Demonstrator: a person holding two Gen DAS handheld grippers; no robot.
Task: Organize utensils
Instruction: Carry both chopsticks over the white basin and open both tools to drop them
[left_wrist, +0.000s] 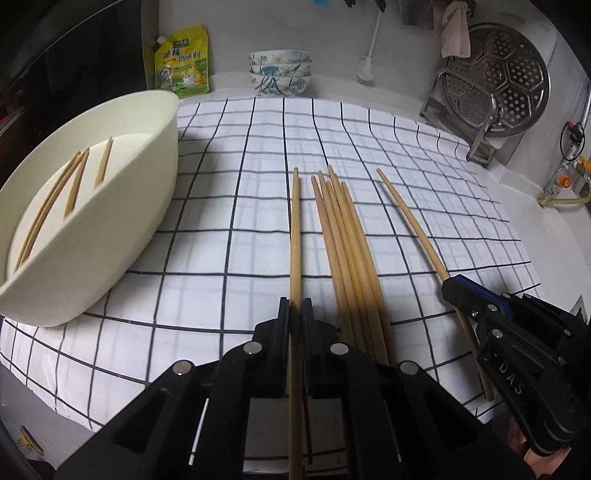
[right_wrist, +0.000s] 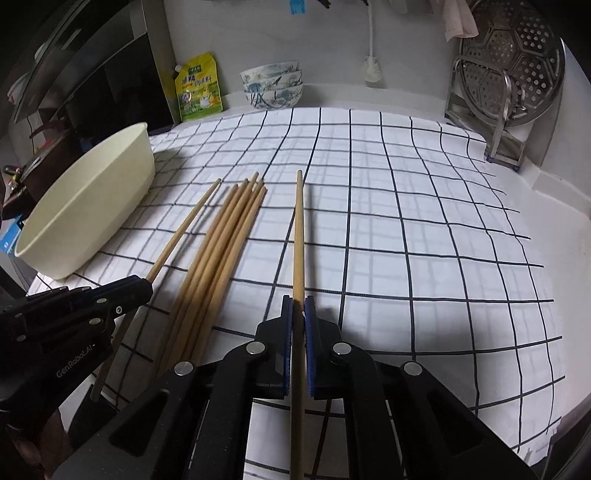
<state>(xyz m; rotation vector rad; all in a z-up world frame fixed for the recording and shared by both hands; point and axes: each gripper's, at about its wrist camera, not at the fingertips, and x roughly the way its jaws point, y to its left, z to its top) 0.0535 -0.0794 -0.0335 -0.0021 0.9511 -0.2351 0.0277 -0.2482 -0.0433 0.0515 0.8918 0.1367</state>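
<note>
Cream plastic tub (left_wrist: 122, 206): sits at 9 o'clock on the cloth in the left wrist view, long and oval; several chopsticks in tub (left_wrist: 55, 199) lie along its floor.
Yellow seasoning pouch (left_wrist: 182, 61): upright against the back wall at 11 o'clock, behind the tub.
Patterned bowls (left_wrist: 280, 72): stacked at 12 o'clock by the wall, off the cloth's far edge.
Checked cloth (left_wrist: 236, 155): white with dark grid lines, spread over the counter under all loose pieces.
Left gripper (left_wrist: 294, 314): at 6 o'clock in its own view, jaws pressed together on the left-held chopstick (left_wrist: 294, 229), which runs straight ahead toward 12 o'clock.
Chopstick bundle (left_wrist: 341, 236): about six wooden sticks lying side by side on the cloth, between the two held sticks, tips pointing away.
Right gripper (right_wrist: 298, 314): at 6 o'clock in its own view, blue-padded jaws pinching the right-held chopstick (right_wrist: 298, 236); in the left wrist view it appears at 4 o'clock.
Right-held chopstick position: just right of the bundle, apart from it, whether its tip touches the cloth cannot be told.
Steamer rack (left_wrist: 498, 85): perforated metal disc standing on a wire stand at 2 o'clock.
Pink rag (left_wrist: 456, 33): hanging at 1 o'clock above the rack.
</note>
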